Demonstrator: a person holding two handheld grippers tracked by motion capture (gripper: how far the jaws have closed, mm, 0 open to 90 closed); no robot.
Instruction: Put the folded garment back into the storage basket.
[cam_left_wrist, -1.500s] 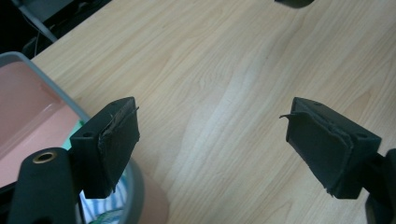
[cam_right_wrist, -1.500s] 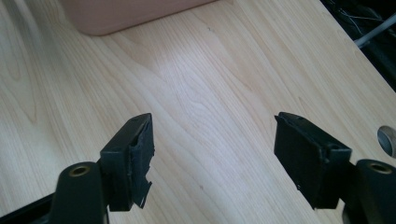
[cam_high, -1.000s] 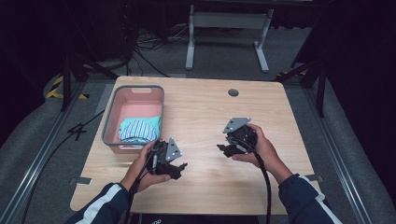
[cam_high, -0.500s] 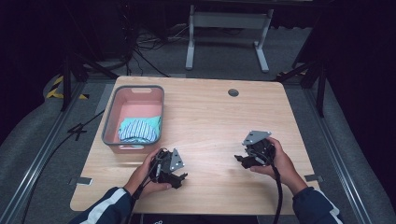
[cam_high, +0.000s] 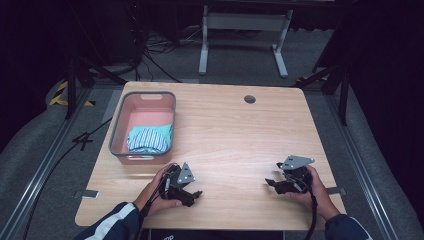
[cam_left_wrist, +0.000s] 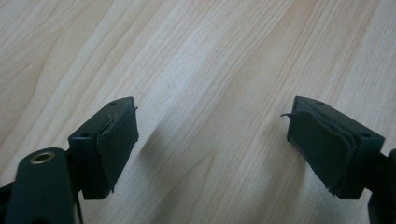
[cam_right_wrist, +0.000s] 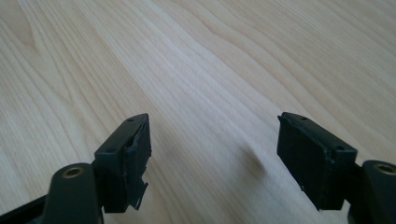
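My left gripper (cam_high: 196, 195) rests low over the wooden table (cam_high: 235, 135) near its front edge, just in front of the pink basket (cam_high: 118, 129). Its jaws stand wide apart over bare wood in the left gripper view, so my left gripper (cam_left_wrist: 212, 140) is open and holds nothing. My right gripper (cam_high: 270, 184) sits near the table's front right, held by a hand, pointing left. Bare wood lies between its spread jaws in the right gripper view, where my right gripper (cam_right_wrist: 214, 149) is open and holds nothing. A folded blue-and-white striped cloth (cam_high: 149, 138) lies inside the basket.
The basket stands at the table's left side. A round cable hole (cam_high: 249, 99) is at the back of the table. Dark floor, cables and a metal stand (cam_high: 240, 22) lie beyond the far edge. Metal rails run along both sides.
Both hands have drawn back toward the table's front edge and lowered. The right gripper moved right and nearer; the left gripper shifted slightly nearer. Both stayed open.
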